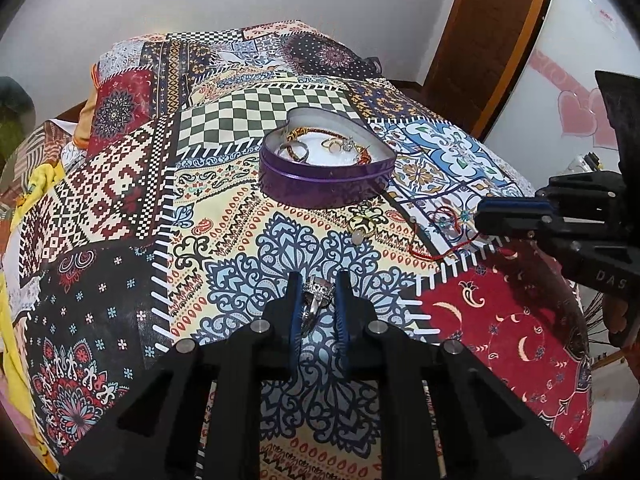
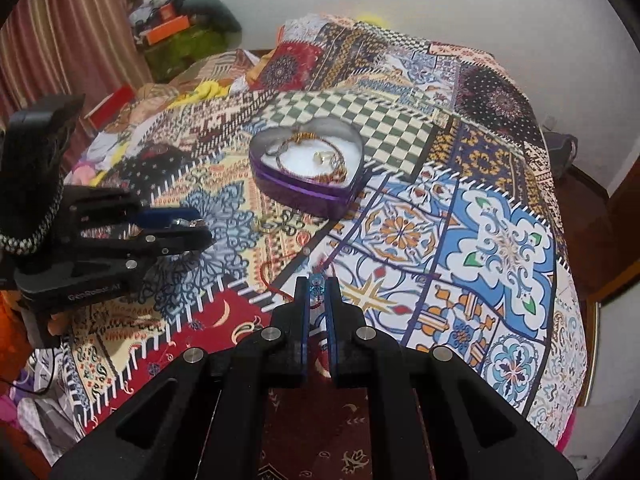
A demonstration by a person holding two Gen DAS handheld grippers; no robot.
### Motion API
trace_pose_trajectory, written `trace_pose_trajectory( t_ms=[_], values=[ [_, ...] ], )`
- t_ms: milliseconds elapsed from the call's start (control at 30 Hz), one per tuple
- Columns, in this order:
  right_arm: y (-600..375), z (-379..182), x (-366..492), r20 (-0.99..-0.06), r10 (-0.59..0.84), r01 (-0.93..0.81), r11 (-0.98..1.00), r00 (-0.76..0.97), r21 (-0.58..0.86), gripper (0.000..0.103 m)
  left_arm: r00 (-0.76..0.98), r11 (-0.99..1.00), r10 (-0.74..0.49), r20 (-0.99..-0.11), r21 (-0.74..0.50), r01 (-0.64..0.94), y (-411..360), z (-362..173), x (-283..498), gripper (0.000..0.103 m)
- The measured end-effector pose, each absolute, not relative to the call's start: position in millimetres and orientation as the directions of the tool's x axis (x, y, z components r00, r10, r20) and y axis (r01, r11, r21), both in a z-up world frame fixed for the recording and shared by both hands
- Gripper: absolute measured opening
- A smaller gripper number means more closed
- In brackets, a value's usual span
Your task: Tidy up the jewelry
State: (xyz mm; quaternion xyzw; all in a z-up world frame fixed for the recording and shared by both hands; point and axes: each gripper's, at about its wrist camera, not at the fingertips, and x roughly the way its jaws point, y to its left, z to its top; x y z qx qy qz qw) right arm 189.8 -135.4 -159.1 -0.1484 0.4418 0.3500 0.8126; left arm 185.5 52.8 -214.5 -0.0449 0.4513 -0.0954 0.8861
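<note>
Nearest, over the bed's patchwork bedspread, the left gripper has its blue-padded fingers closed on a silver ring with a jewelled top, held above the blue filigree patch. To its right the right gripper is nipped tight around a small blue bead charm strung on a red thread bracelet, whose cord trails across the bedspread toward the red patch. Between the two grippers and a little farther off, a gold pendant lies on the cloth just in front of the box. Beyond it sits a purple heart-shaped tin, lid off, white-lined, on the bedspread near the green chequered patch. Inside lie a beaded orange bracelet, some rings and other small pieces I can't make out.
</note>
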Motion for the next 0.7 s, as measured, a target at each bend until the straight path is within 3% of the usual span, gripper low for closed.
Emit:
trace_pose_trajectory(
  t_ms=[700],
  values=[
    [-136.1, -97.7, 200.8, -0.701, 0.508, -0.686, 0.727, 0.5, 0.037, 0.006, 0.691, 0.98, -0.199, -0.695, -0.157, 0.124, 56.8, -156.9, 191.2, 0.014]
  ],
)
